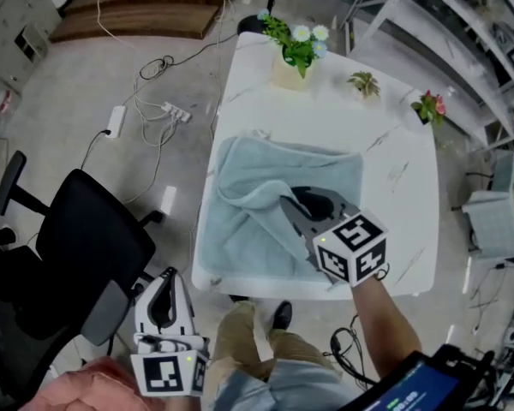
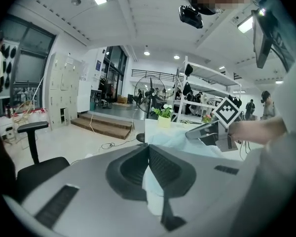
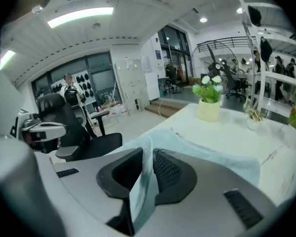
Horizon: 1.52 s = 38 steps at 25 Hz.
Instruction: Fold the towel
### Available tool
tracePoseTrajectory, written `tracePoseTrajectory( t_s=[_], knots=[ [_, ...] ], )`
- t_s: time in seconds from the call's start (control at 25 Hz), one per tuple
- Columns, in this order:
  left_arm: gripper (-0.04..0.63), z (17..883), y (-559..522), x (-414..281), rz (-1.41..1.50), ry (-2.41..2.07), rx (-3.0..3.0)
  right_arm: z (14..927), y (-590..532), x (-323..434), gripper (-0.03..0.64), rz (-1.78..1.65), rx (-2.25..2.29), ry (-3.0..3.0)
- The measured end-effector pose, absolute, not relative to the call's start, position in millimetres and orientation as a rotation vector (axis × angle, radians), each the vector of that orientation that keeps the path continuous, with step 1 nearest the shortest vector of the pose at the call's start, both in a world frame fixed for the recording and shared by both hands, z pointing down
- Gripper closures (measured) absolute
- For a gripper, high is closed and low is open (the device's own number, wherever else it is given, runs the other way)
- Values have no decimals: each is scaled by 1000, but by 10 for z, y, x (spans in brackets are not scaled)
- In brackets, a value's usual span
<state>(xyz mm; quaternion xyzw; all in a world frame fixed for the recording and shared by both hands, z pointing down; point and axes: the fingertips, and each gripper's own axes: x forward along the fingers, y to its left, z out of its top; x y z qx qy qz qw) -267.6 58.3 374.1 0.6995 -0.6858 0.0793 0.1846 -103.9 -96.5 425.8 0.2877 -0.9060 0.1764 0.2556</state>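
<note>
On the white bench a light blue towel lies rumpled across the near half. The right tongs are clamped on a raised fold of it. The left tongs hang off the bench's near-left corner, tips together.

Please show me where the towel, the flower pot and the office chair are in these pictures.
towel [image 1: 236, 242], head view, on its flat near-left part.
flower pot [image 1: 288, 72], head view, on the pot's pale side.
office chair [image 1: 86, 247], head view, on its large black cushion.
</note>
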Motion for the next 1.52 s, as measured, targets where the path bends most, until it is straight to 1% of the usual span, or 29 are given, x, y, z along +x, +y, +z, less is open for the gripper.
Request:
tracePoseTrajectory(
  t_s=[0.12,0.28,0.6,0.8,0.84,0.88,0.92,0.96,1.08,1.2,1.32,1.44,1.52],
  knots=[
    [588,3580,740,-2660,193,-1983,1947,3967,-652,-1338,534,360,662,-2508],
    [588,3479,1006,-2639,167,-2033,1909,3950,-163,-1713,531,197,485,-2506],
    [588,3666,1421,-2651,135,-2102,1789,4756,455,-2022,522,-3,247,-2364],
    [588,3983,1414,-2555,135,-2038,1744,5026,554,-2165,512,9,160,-2346],
    [588,4015,1361,-2557,126,-2031,1743,5022,582,-2182,501,49,114,-2346],
    [588,4027,1297,-2565,115,-2025,1745,4996,629,-2187,450,112,57,-2343],
    [588,4016,1224,-2581,103,-2023,1751,4936,685,-2182,375,183,-1,-2340],
    [588,3979,1144,-2604,89,-2025,1760,4839,734,-2170,351,240,-53,-2339],
    [588,3785,915,-2677,30,-2026,1779,4413,818,-2122,345,319,-189,-2354],
    [588,3622,707,-2711,15,-2013,1810,3921,634,-2094,345,349,-221,-2436],
    [586,3607,537,-2680,30,-2001,1811,3607,66,-1994,347,271,-128,-2518],
    [583,3709,428,-2562,69,-1978,1792,3534,-611,-1800,367,146,5,-2497],
    [563,3849,375,-2457,106,-1951,1767,3618,-1035,-1703,384,60,63,-2460]
  ],
)
